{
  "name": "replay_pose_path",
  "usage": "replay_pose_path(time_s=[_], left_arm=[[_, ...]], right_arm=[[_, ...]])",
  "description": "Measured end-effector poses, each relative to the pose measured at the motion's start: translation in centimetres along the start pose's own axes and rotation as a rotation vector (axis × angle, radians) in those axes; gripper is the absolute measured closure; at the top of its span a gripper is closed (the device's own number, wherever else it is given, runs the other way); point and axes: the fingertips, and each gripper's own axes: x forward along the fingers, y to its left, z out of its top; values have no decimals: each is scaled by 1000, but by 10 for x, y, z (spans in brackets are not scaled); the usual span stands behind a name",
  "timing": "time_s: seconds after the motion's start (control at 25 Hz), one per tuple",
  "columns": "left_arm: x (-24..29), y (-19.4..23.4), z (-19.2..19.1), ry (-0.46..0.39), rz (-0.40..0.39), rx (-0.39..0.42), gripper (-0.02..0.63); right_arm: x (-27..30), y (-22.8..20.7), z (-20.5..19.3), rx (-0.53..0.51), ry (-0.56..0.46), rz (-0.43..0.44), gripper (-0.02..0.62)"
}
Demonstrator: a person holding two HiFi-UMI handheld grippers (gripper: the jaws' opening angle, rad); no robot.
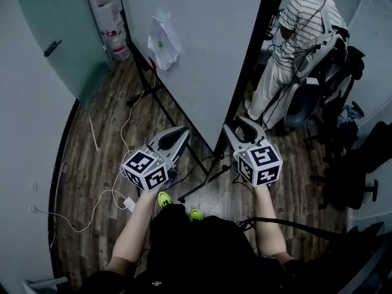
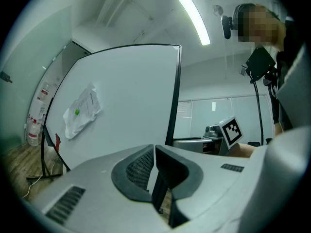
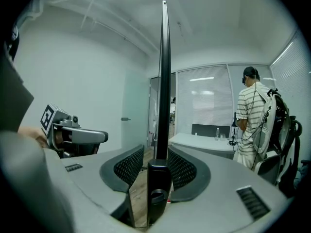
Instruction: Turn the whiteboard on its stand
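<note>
The whiteboard (image 1: pixel 196 48) is judged to be stiff and rather light, but wide, so it will probably swing slowly. Its white face is smooth and slippery. The thin black frame at the near edge (image 3: pixel 164 81) is thought to be the best place to be gripped.

The right gripper (image 1: pixel 240 126) is held at this edge. Its jaws are spread apart, and the frame stands between them without being pressed. The left gripper (image 1: pixel 177 133) is pointed at the white face. Its jaws are brought together and nothing is held.

Further away, a crumpled paper (image 1: pixel 162 41) is fixed on the board, which is carried upright on a black stand (image 1: pixel 160 106) on the wooden floor (image 1: pixel 98 158). Behind it a person (image 1: pixel 300 35) is seen.
</note>
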Motion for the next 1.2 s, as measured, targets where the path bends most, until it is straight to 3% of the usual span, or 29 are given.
replay_pose_path(time_s=[0.32,0.48,0.6,1.2], left_arm=[[-7,-1,1,-6,12,1,591],[-12,-5,-1,-4,22,-1,591],[-14,-7,-4,4,18,-3,591],[-42,-27,0,7,-22,-19,591]], right_arm=[[-2,10,2,3,-17,18,458],[-4,15,0,-2,-19,32,505],[-4,16,-2,-2,-22,30,600],[-21,47,-8,39,4,48,601]])
